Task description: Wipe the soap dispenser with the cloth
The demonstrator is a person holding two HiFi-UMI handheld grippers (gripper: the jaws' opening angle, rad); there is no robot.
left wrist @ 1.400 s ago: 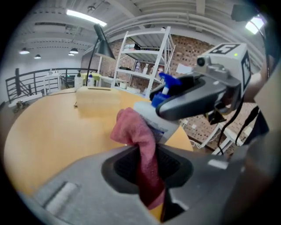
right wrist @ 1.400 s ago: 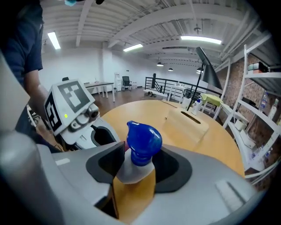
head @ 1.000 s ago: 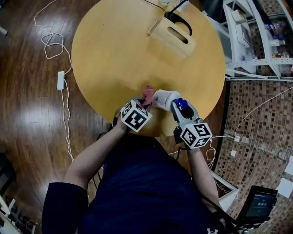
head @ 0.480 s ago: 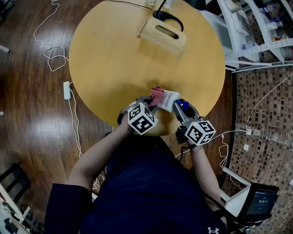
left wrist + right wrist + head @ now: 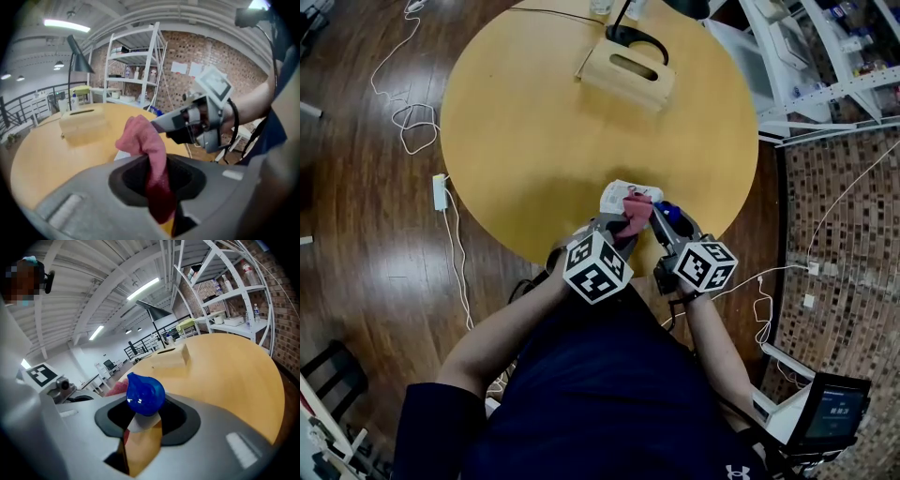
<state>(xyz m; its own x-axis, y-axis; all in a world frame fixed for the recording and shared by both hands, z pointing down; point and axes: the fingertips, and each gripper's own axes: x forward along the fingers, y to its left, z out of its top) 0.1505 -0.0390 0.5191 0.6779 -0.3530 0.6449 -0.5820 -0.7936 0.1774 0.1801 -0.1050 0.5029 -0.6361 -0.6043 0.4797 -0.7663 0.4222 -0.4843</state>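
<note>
Beyond both grippers, the wooden box [image 5: 626, 67] hides its contents. Our right gripper [image 5: 664, 223] grips the white, blue-pumped soap dispenser [image 5: 617, 196]; our left gripper [image 5: 619, 228] clamps the pink cloth [image 5: 635, 212].

A round wooden worktop [image 5: 534, 141] stands on a dark plank floor [image 5: 356, 272]. Near its far edge lies a pale wooden box [image 5: 623, 88] with a slot in its top, and the curved black foot of a desk lamp [image 5: 639, 42] lies just behind the box. On the floor to the left lie a white power strip [image 5: 441, 191] and loose white cables [image 5: 411, 120]. To the right are a white shelf rack [image 5: 811, 66], a patch of small mosaic tiles [image 5: 844, 216] and, lower down, a lit screen [image 5: 832, 413].
</note>
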